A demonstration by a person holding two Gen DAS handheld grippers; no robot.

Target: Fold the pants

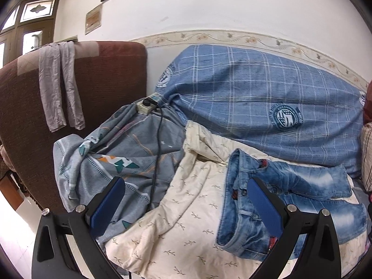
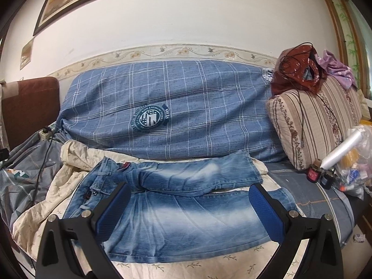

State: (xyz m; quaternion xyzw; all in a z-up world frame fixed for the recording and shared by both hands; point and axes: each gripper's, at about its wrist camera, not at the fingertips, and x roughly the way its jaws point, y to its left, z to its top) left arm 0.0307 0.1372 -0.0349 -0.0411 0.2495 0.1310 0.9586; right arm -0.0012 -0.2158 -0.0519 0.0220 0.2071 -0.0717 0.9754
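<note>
Faded blue jeans (image 2: pixel 186 209) lie flat on a cream leaf-print sheet (image 2: pixel 55 200), waistband to the left, both legs running right, the far leg angled over the near one. In the left wrist view the jeans (image 1: pixel 302 186) lie at the right with the waistband nearest. My left gripper (image 1: pixel 186 200) is open and empty, held above the sheet (image 1: pixel 176 227) just left of the waistband. My right gripper (image 2: pixel 189 207) is open and empty, held above the near leg.
A long blue plaid bolster (image 2: pixel 174 107) lies behind the jeans along the wall. A grey patterned blanket (image 1: pixel 121 153), a power strip (image 1: pixel 147 105) and its black cord lie at the left. A striped cushion (image 2: pixel 313 121), bottles (image 2: pixel 313 174) and plastic bags sit at the right.
</note>
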